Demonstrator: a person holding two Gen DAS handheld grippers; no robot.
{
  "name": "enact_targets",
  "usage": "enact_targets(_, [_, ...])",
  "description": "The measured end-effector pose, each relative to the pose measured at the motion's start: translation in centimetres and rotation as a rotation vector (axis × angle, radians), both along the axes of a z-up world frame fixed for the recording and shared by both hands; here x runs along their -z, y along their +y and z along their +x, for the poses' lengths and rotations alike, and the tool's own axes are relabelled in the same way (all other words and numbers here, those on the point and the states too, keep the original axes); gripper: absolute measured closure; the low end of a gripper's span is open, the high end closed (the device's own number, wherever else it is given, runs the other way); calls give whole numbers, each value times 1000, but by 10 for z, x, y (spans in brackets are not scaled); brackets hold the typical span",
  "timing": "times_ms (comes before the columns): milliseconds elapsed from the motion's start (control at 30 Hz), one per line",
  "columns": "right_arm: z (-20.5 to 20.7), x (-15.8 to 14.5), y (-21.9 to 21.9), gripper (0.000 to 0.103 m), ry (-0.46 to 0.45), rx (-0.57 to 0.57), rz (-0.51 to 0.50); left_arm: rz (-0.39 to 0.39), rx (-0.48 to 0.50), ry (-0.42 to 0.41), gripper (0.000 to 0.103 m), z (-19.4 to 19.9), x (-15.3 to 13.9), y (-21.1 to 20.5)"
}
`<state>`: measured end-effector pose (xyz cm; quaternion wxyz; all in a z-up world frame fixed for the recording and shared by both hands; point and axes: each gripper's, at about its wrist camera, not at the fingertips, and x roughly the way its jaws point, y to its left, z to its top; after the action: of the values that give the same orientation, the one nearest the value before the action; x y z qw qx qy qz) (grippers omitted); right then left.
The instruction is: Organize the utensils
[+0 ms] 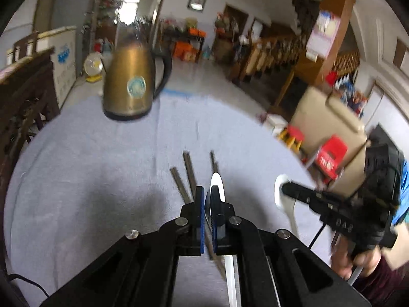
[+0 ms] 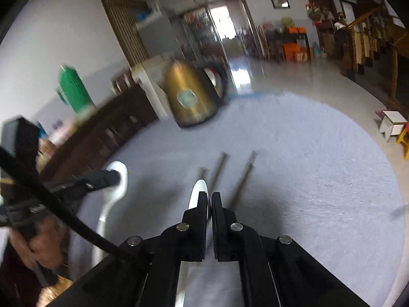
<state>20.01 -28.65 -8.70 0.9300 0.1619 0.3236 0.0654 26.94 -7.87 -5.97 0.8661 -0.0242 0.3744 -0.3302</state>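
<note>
Each tool is clamped shut on a white ceramic spoon: the left tool (image 1: 209, 220) on one spoon (image 1: 217, 183), the right tool (image 2: 211, 220) on another (image 2: 198, 192). Dark slender chopsticks (image 1: 189, 171) lie ahead on the pale-clothed desk (image 1: 89, 158), apparently lengthwise away from both tools.

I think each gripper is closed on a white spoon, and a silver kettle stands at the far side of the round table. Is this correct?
Not quite: the kettle is golden-bronze, not silver, as the left wrist view shows. The rest holds: the left gripper is closed on a white spoon, the right gripper on another white spoon, and the kettle stands at the far side of the table.
</note>
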Motion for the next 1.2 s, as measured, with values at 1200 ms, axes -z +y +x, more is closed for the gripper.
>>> enact_targets(1200, [-108, 13, 75, 81, -75, 27, -11, -1, -232, -226, 99, -138, 42, 37])
